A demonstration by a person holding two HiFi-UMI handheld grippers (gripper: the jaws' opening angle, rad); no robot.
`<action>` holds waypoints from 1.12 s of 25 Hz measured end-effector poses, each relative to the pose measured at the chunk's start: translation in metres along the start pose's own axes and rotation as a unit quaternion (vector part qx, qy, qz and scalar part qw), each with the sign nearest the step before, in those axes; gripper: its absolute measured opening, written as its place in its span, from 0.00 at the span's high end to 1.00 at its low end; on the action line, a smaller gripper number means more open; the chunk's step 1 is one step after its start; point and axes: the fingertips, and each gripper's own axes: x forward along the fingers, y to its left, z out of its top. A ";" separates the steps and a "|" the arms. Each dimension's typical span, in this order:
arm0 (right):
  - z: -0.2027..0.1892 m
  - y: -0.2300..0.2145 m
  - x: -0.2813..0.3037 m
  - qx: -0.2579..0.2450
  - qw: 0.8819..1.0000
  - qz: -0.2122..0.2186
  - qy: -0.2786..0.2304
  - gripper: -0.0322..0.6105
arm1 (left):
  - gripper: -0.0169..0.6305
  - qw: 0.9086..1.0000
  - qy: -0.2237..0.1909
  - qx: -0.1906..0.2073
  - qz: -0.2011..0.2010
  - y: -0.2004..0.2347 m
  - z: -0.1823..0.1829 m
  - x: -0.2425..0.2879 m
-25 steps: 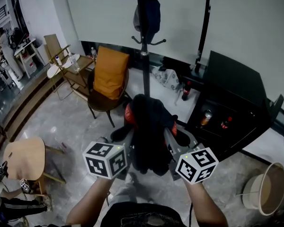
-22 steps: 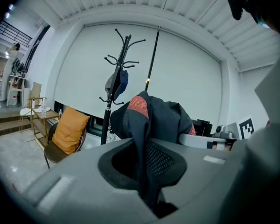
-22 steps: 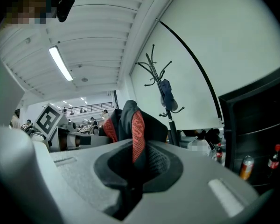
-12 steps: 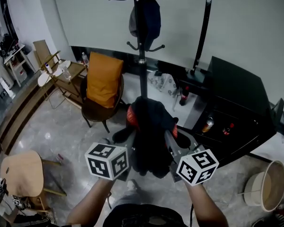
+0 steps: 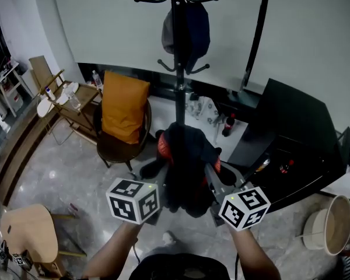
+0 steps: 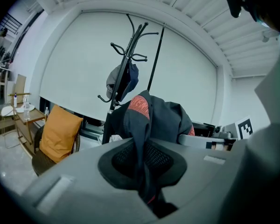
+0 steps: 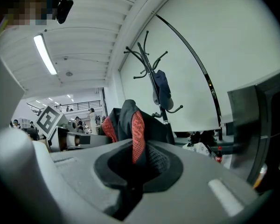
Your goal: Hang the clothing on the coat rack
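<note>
We hold a dark jacket (image 5: 184, 162) up between our two grippers, in front of our chest. The left gripper (image 5: 156, 185) has its jaws pressed together on a fold of the fabric. In the left gripper view (image 6: 147, 171) the cloth runs straight down into the narrow slot between the jaws, and the rest of the jacket (image 6: 158, 120) bunches up just beyond the tips, with a red patch showing at its top. The right gripper (image 5: 213, 184) pinches the garment too. In the right gripper view (image 7: 130, 171) a red strip of the jacket (image 7: 126, 120) drops into the closed jaws, and the dark bulk rises just ahead of them. The two grippers sit side by side, near each other, with the jacket hanging between and just past them.

The coat rack (image 5: 178, 69) stands ahead of both grippers, beyond the jacket and apart from it. From the left gripper it rises ahead and slightly left of the jaws (image 6: 123, 73); from the right gripper it stands ahead and slightly right (image 7: 155, 85). A dark cap (image 5: 186, 31) hangs on the rack's upper hooks, well above the grippers.

Ahead and to the left of the left gripper is a chair with an orange cushion (image 5: 123, 107). Ahead and to the right of the right gripper stands a black cabinet (image 5: 291, 133), and a bottle (image 5: 227, 125) stands on the floor between the cabinet and the rack's foot. A wooden stool (image 5: 26, 232) sits well off to the left of the left gripper.
</note>
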 end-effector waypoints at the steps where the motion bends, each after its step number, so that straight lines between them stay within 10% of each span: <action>1: 0.001 0.002 0.007 -0.001 1.000 -0.004 0.000 0.91 | 0.93 1.000 0.000 0.000 -0.003 0.007 0.003 0.001; 28: 0.048 -0.010 0.093 -0.074 0.994 -0.055 -0.054 0.91 | 0.93 0.997 -0.039 0.037 -0.062 0.069 0.076 0.064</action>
